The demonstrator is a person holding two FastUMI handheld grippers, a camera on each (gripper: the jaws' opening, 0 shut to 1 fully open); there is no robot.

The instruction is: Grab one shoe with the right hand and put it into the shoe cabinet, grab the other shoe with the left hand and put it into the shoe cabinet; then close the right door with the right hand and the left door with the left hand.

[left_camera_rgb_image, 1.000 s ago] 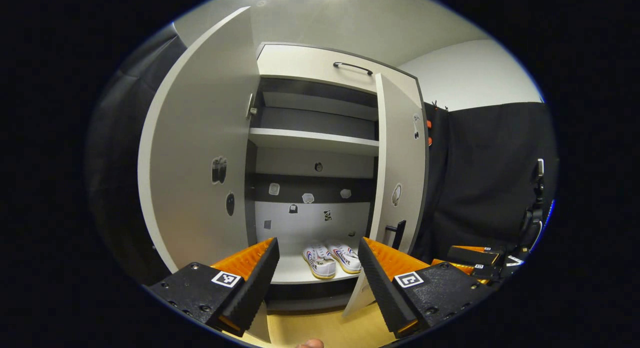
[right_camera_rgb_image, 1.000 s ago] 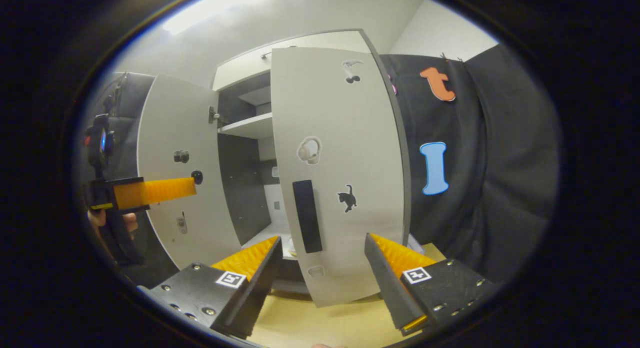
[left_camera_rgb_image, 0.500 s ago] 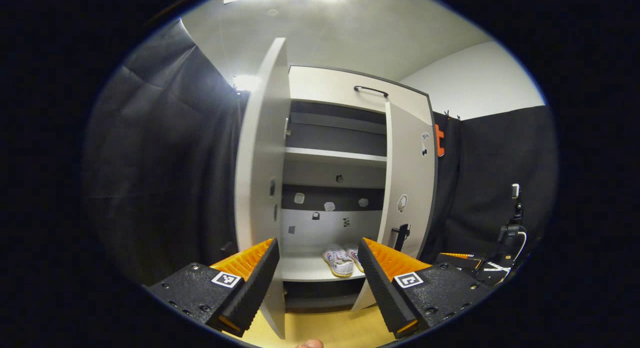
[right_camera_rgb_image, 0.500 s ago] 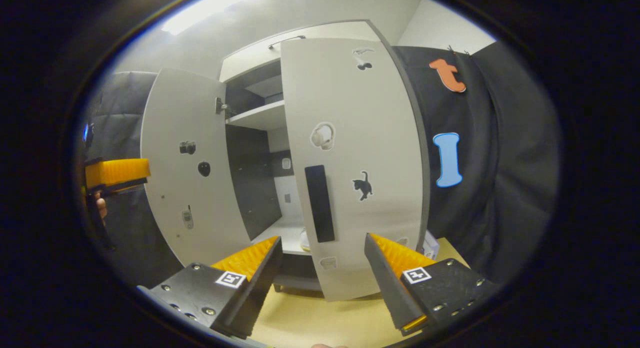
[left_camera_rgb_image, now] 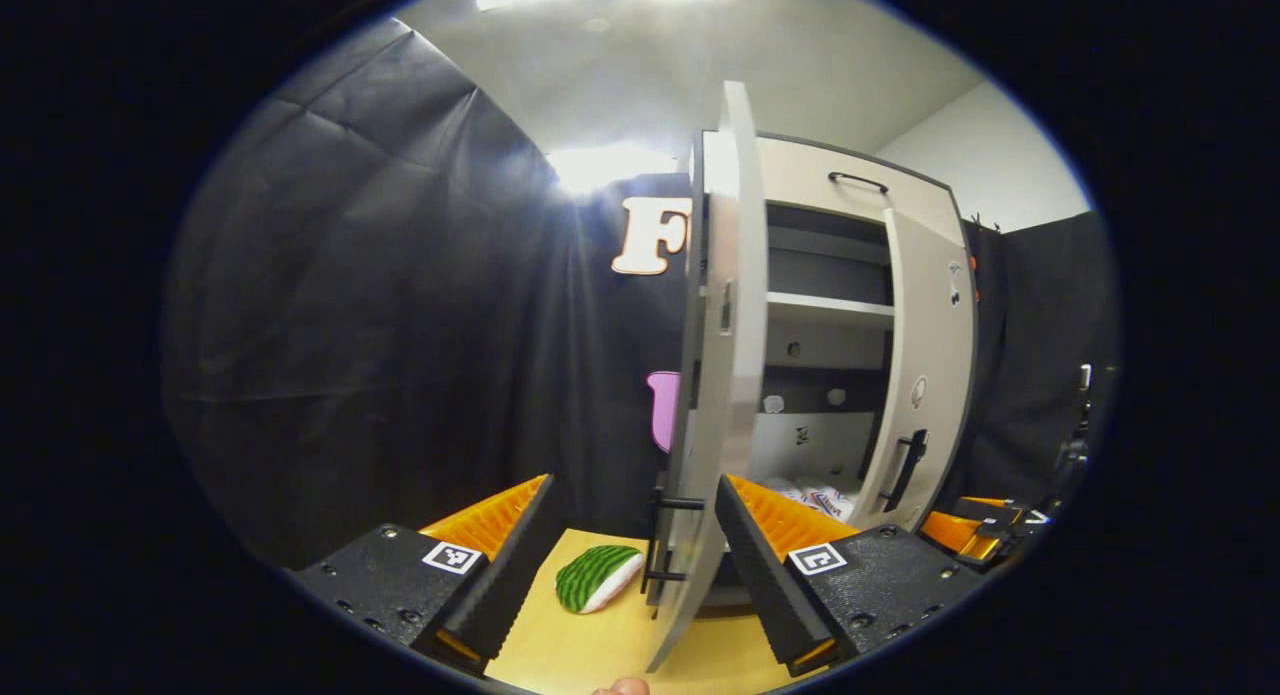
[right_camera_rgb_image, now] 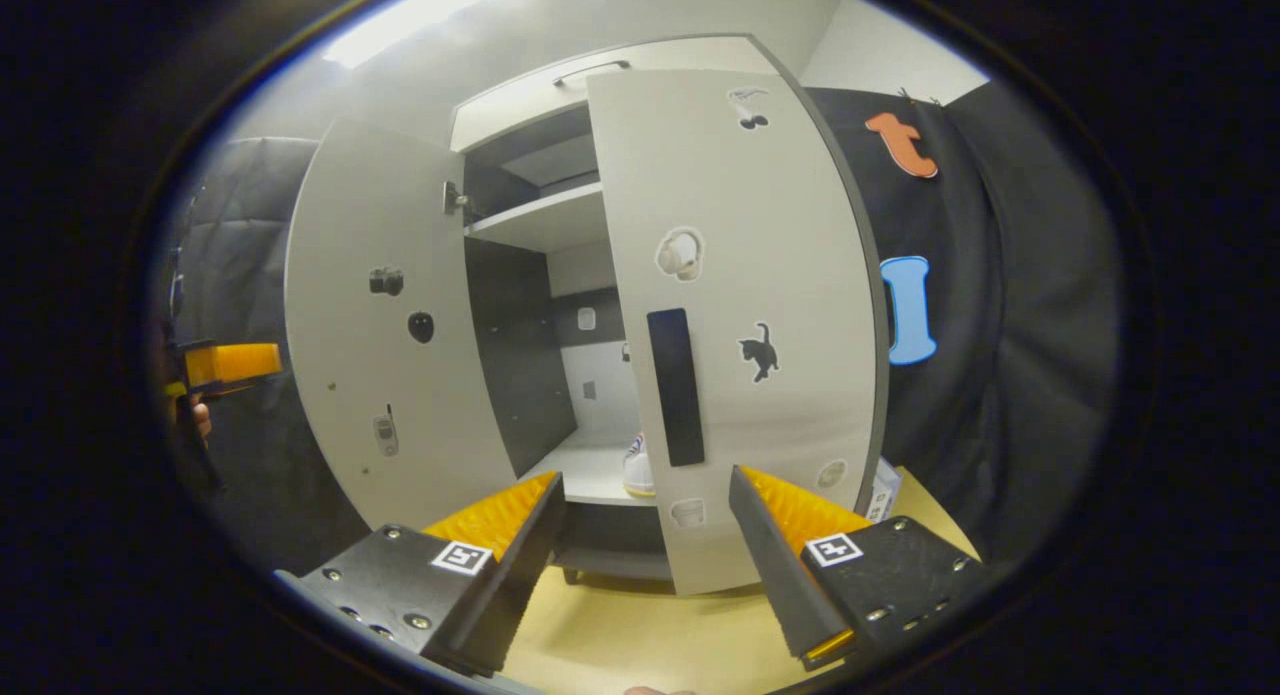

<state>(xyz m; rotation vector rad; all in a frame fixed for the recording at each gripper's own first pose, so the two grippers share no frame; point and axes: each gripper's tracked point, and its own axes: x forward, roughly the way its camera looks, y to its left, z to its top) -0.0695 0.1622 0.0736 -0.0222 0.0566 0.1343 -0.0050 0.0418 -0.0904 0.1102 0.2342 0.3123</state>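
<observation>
I see a pale grey shoe cabinet (right_camera_rgb_image: 520,75) with dark grey inner walls, white shoes (left_camera_rgb_image: 822,499) with red-blue markings, a green-striped watermelon slice (left_camera_rgb_image: 597,578), and a tan floor (right_camera_rgb_image: 620,645).

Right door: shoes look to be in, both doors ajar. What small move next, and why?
Probably ease the right gripper, open and empty, forward against the right door to swing it shut. The shoes already sit on the bottom shelf, this door stands half open, and the left door comes after it.
</observation>
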